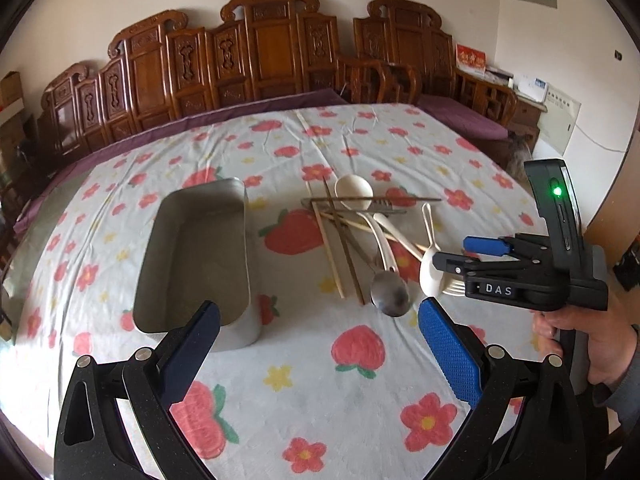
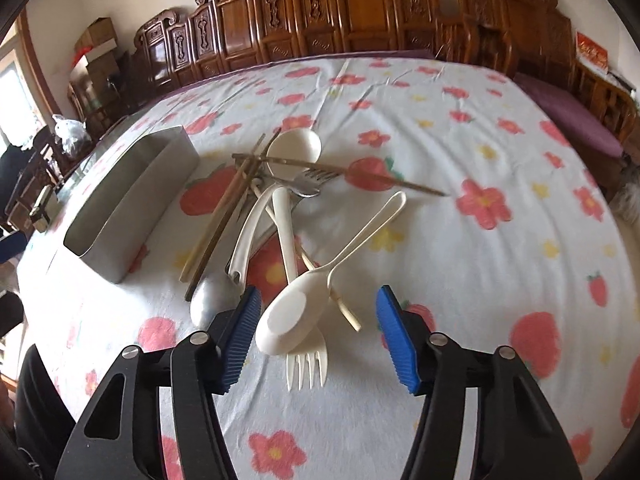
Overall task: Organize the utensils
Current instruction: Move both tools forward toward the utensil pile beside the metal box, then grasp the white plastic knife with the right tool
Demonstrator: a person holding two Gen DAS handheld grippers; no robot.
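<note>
A pile of utensils lies on the flowered tablecloth: a cream spoon [image 2: 290, 312], a cream fork [image 2: 306, 364] under it, a metal spoon [image 2: 210, 298], a white ladle [image 2: 294, 146], a metal fork [image 2: 310, 184] and wooden chopsticks [image 2: 224, 208]. An empty metal tin [image 1: 196, 256] stands left of the pile; it also shows in the right wrist view [image 2: 128, 208]. My right gripper [image 2: 316, 328] is open with its fingers either side of the cream spoon's bowl; it also shows in the left wrist view [image 1: 460, 254]. My left gripper [image 1: 320, 340] is open and empty, near the tin's front end.
The tablecloth [image 1: 360, 400] covers a large table. Carved wooden chairs [image 1: 256, 48] line the far side. Boxes [image 2: 96, 40] and a bag [image 2: 70, 130] are at the far left of the room.
</note>
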